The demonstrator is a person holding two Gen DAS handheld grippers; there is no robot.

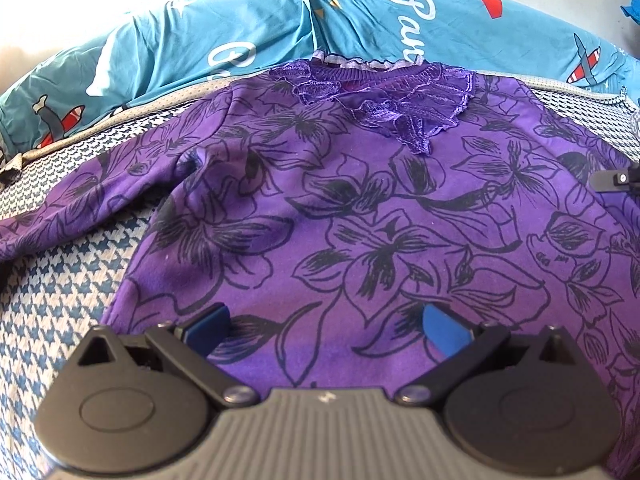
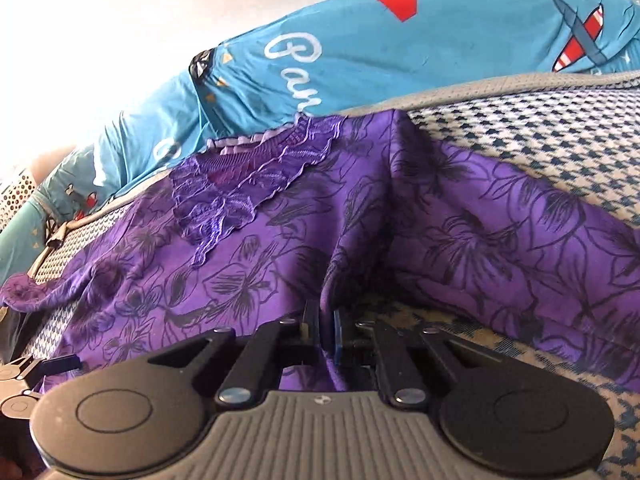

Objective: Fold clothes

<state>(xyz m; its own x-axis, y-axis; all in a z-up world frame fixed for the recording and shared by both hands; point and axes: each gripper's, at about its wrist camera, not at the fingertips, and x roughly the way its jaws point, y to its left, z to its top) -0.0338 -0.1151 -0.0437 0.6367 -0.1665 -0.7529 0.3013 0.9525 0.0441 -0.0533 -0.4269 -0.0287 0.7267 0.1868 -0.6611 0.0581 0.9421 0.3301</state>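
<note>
1. Left wrist view: the left tool (image 1: 326,326) stands wide apart, its blue pads (image 1: 444,326) spread over the lower front of the purple top (image 1: 360,216) with nothing between them. Whether the pads touch the cloth cannot be told.
2. Right wrist view: the right tool (image 2: 326,334) is pressed narrow, its fingers pinching a raised fold of the same purple top (image 2: 280,248) near the side seam below the sleeve. The cloth rises in a ridge from the pinch toward the shoulder.
3. The top is a long-sleeved garment in violet, printed all over with large black outlined flowers and leaves. Its neckline (image 1: 376,76) carries a V-shaped panel of ruffled purple lace with a pale frilled edge at the collar.
4. It lies front side up on a bed, neckline away from the tools. One sleeve (image 1: 80,196) stretches out to the left in the left wrist view; the other sleeve (image 2: 540,224) runs to the right in the right wrist view.
5. Under it is a houndstooth cover (image 1: 60,280) in blue and white, edged with grey piping.
6. Beyond the collar lies a turquoise bedsheet (image 1: 460,28) printed with red and white aeroplanes and white script lettering, bunched along the bed's far edge.
7. At the right edge of the left wrist view, a black part of the right tool shows over the top.
</note>
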